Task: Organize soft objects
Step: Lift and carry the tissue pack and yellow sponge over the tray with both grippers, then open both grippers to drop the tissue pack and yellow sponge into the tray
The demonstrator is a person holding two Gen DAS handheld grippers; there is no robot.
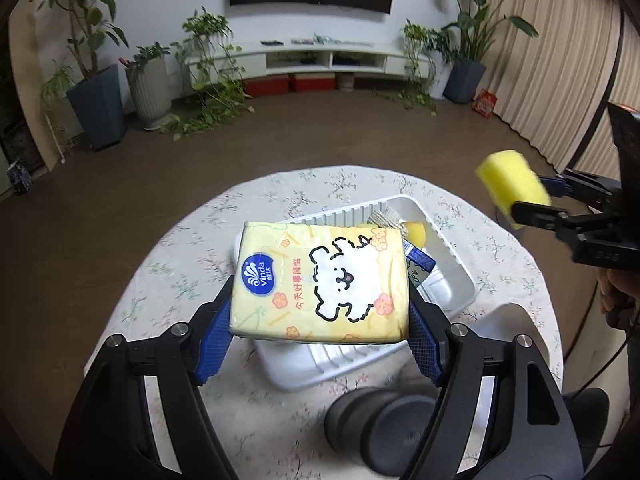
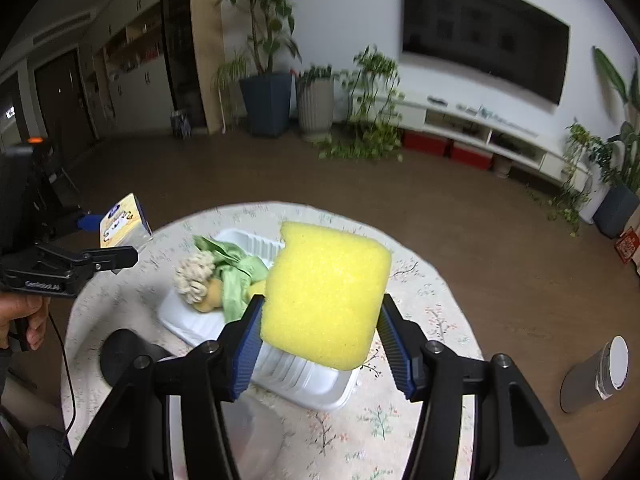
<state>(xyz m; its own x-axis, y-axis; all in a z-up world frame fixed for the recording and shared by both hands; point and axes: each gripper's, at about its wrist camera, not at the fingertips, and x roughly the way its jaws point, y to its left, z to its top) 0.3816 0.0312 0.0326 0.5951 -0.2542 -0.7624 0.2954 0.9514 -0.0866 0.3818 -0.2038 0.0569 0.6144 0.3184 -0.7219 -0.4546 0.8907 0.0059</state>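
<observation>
Two grabs in the air rn: left gripper clamps the tissue pack, right gripper squeezes the yellow sponge, both above the white tray. Next imo: lower each w/o crowding the stuff already inside.

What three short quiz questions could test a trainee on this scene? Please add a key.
1. True or false: the left tool holds the yellow tissue pack.
2. What does the right tool hold? A) yellow sponge B) green cloth C) cup
3. Fill in: the green cloth lies in the white ____.

Key: 1 true; 2 A; 3 tray.
</observation>
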